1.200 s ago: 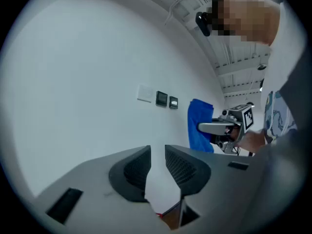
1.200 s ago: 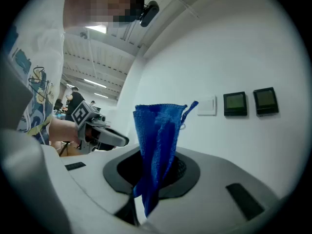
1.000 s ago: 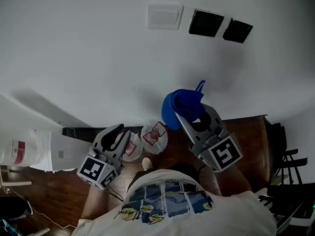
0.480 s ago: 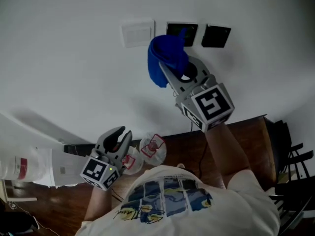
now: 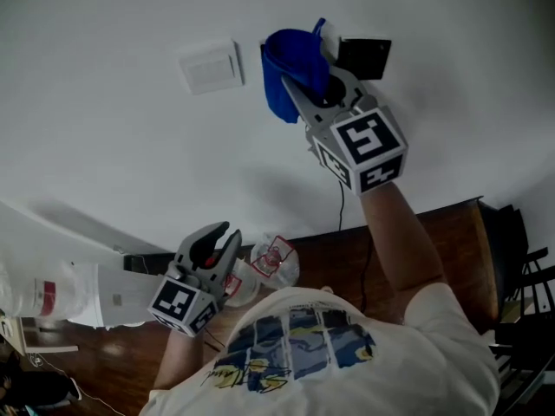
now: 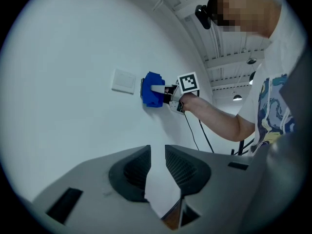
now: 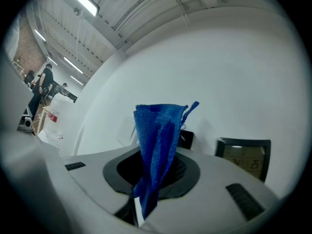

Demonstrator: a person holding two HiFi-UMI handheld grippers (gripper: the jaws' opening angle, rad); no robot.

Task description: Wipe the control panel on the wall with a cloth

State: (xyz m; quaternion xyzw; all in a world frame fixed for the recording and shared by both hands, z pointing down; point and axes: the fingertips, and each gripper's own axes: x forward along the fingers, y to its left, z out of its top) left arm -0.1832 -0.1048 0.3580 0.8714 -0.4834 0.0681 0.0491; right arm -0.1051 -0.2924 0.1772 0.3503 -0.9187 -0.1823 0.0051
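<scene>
My right gripper (image 5: 305,83) is raised to the white wall and shut on a bunched blue cloth (image 5: 293,66). The cloth lies over the left of two black control panels; the right panel (image 5: 364,56) shows beside it. In the right gripper view the cloth (image 7: 158,145) stands up from the jaws, with a lit display panel (image 7: 243,157) to its right and the other panel (image 7: 185,139) peeking from behind. My left gripper (image 5: 217,248) hangs low and away from the wall, jaws a little apart, holding nothing. The left gripper view shows the cloth (image 6: 152,95) against the wall.
A white switch plate (image 5: 211,66) sits left of the panels. A thin cable (image 5: 340,206) hangs down the wall. Below are a brown wooden surface (image 5: 425,241), plastic cups (image 5: 274,260), a white jug (image 5: 52,291) at left and black chairs (image 5: 520,276) at right.
My right gripper has lifted the blue cloth from waist height up the wall onto the left black panel. The left gripper has hardly moved.
</scene>
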